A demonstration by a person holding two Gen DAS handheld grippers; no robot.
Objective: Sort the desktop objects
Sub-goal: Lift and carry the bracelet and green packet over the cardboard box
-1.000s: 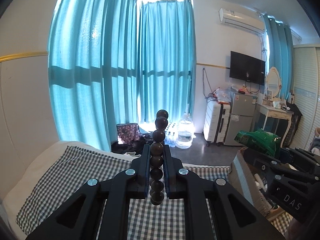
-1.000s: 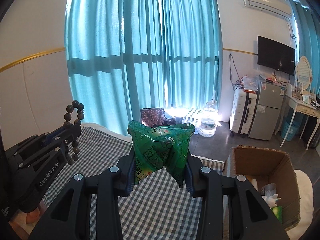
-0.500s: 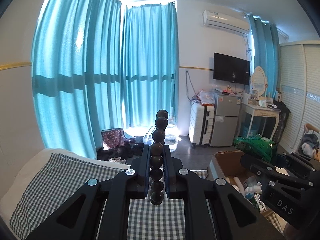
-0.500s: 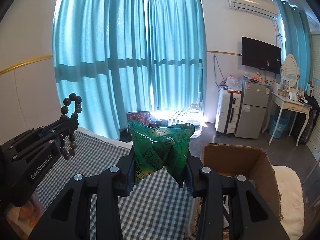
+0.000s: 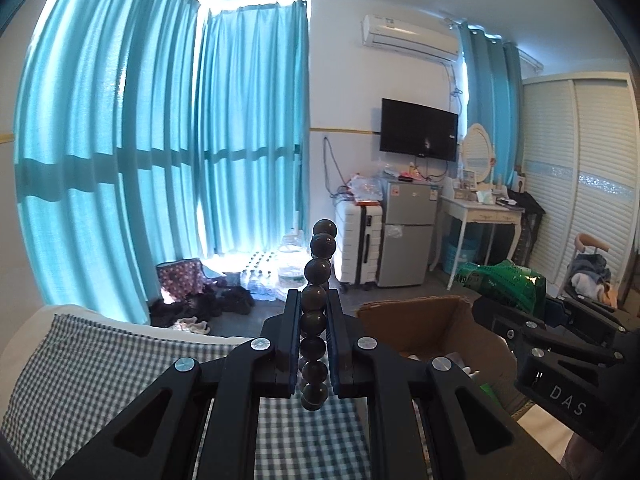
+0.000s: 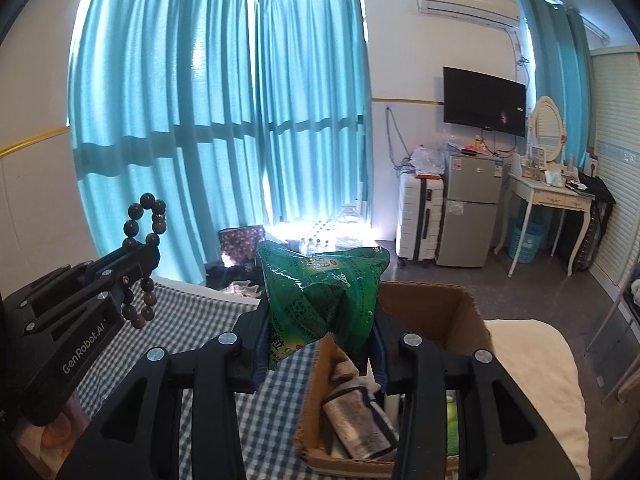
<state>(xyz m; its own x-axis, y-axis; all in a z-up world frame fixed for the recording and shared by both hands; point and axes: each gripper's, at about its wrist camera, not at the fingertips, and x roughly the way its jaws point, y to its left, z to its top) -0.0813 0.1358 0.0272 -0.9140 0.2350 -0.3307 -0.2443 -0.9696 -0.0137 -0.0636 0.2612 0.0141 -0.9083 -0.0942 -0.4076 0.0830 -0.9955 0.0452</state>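
Over checked cloth [image 5: 100,356]: clamped beads [image 5: 316,320], packet [image 6: 322,300].

teal curtains [image 5: 160,160] backlit; wall tv [image 5: 419,129], air conditioner [image 5: 410,36], small fridge [image 5: 408,234], white dressing table [image 5: 482,210].

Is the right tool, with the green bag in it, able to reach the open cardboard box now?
Probably yes. The right tool, shut on the green bag, is held above the near end of the cardboard box. The box top is open, and nothing lies between them.
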